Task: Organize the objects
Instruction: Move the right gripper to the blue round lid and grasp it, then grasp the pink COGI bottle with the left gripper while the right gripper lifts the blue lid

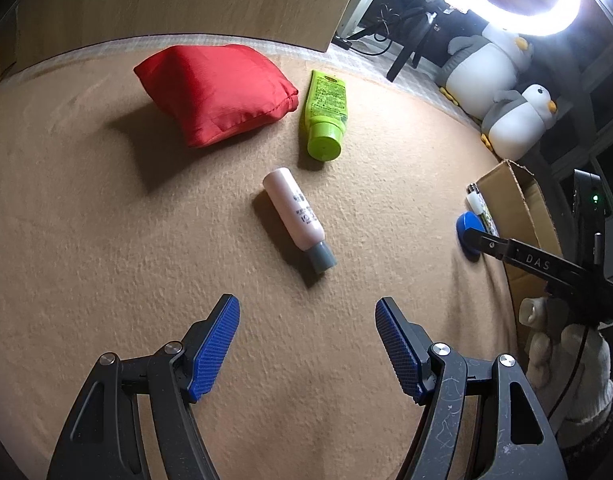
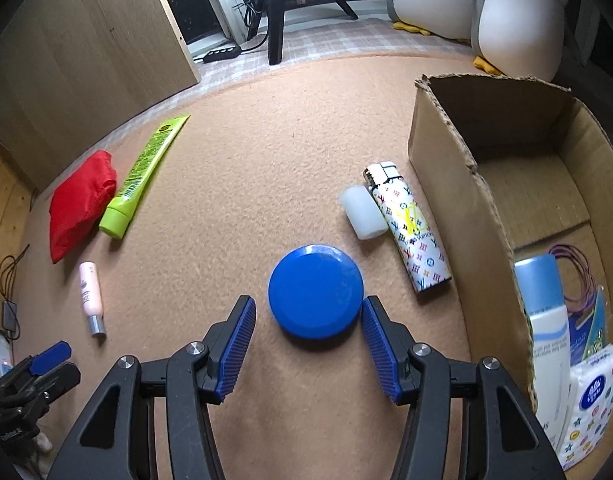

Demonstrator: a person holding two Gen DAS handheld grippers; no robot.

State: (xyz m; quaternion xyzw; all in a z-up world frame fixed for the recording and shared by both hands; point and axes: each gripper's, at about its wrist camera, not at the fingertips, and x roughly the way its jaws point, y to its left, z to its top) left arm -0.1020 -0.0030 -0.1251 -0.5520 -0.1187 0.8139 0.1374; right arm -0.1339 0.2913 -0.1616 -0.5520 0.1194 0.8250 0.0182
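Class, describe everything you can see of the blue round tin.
The blue tin is a flat, round, disc-like container with a smooth, glossy lid that looks like plastic or painted metal; no label shows. It lies flat, lid up and closed, on the tan blanket, left of the lighter and near the cardboard box. The open right gripper straddles its near edge; the right finger looks to be at its rim, the left apart. In the left wrist view it is partly hidden behind that gripper.

Left tongs (image 1: 307, 344) spread wide, short of pink bottle (image 1: 296, 216) on blanket (image 1: 106, 240).
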